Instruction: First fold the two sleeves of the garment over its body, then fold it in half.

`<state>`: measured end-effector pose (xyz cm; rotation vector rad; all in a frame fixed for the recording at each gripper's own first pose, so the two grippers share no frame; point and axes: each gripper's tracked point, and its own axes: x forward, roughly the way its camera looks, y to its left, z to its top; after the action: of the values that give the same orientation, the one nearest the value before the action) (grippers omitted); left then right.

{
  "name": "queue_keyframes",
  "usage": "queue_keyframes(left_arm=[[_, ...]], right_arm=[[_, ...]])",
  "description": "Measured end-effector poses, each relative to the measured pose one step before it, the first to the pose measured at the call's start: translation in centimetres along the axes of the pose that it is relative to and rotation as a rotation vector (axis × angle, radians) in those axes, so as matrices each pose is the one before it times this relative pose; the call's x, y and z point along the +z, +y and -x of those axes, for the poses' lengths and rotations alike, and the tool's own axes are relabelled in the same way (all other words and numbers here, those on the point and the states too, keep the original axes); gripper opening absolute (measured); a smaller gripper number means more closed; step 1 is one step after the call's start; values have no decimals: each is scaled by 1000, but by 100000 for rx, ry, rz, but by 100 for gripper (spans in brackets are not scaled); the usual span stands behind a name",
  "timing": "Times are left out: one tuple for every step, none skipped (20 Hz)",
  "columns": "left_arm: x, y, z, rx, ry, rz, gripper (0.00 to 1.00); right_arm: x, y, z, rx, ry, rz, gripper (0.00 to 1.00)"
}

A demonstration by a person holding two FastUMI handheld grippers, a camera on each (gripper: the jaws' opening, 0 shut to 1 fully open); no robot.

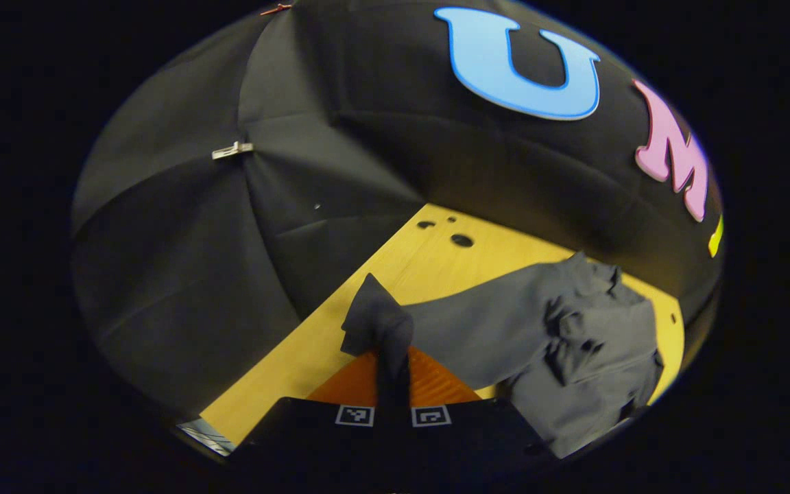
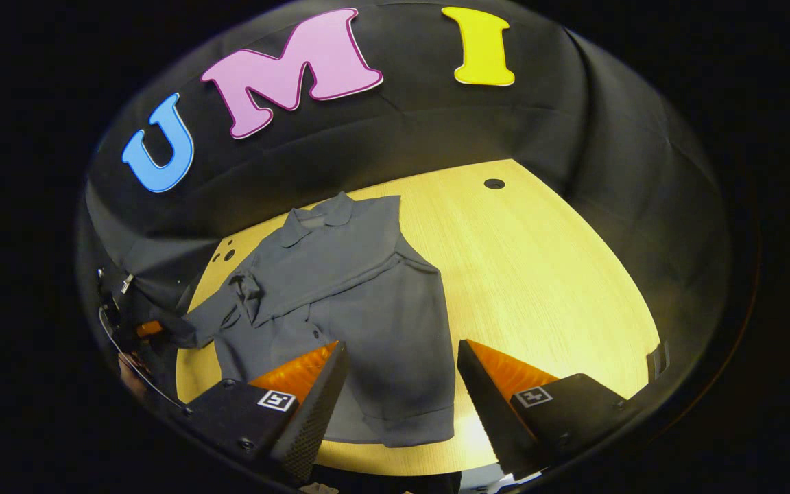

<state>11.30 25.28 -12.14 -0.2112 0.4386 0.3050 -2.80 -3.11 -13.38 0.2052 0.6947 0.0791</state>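
Left sleeve lifted off the surface

The left tool (image 1: 392, 357) pinched the grey shirt's (image 2: 347, 302) sleeve cuff (image 1: 376, 321); the right tool (image 2: 402, 370) hovered with fingers spread above the wooden surface (image 2: 539, 274).

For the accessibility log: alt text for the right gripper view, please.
An open hand-held gripper hovers over a grey shirt lying on a wooden table, one sleeve folded across the body. At far left, the other hand-held gripper holds the second sleeve.

a recording booth: black cloth wall (image 2: 607, 158) clipped (image 1: 232, 149) at a seam, enclosing a pale wooden table (image 2: 539, 274) under bright light
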Motion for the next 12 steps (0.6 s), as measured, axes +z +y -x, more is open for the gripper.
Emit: queue_keyframes(left_arm=[[998,-1677,459,-2509,-1630,-577,6],[975,-1767,213,-2470,-1482,-1432,5],[903,-2084,-7,-3128,-1622,-2353,6],[683,-1836,-132,-2617,-1052,-2055,6],[686,-2113,-160,-3020,-1059,-2142,6],[693,-2321,-280,-3423,-878,-1667,5],[526,-2585,-280,-4149,-805,-1219,2],[443,-2494,-269,-3995,-350,-1148,5],[19,-2349,-659,-3720,-218,-1488,5],[98,-2598,-850,-4140,238,-1715,5],[-367,-2387,-977,-3927,1159,-1402,5],[-248,-2370,-666,-3460,1226,-1217,6]], right_arm=[[152,-257,-122,-44,-201,-11,99],[67,-326,89,138,-323,-313,99],[174,-355,-2,-52,-527,-544,99],[16,-418,-15,-180,-487,-513,99],[-19,-397,-44,-281,-132,-579,99],[-55,-475,-90,-224,-49,-675,99],[-81,-408,-44,-207,304,-662,99],[-46,-352,-288,-221,244,-552,99],[-95,-526,-145,-440,206,-618,99],[-55,-320,-3,12,37,-753,99],[42,-274,-82,-127,-231,-725,99],[-64,-292,-82,-129,-44,-340,99]])
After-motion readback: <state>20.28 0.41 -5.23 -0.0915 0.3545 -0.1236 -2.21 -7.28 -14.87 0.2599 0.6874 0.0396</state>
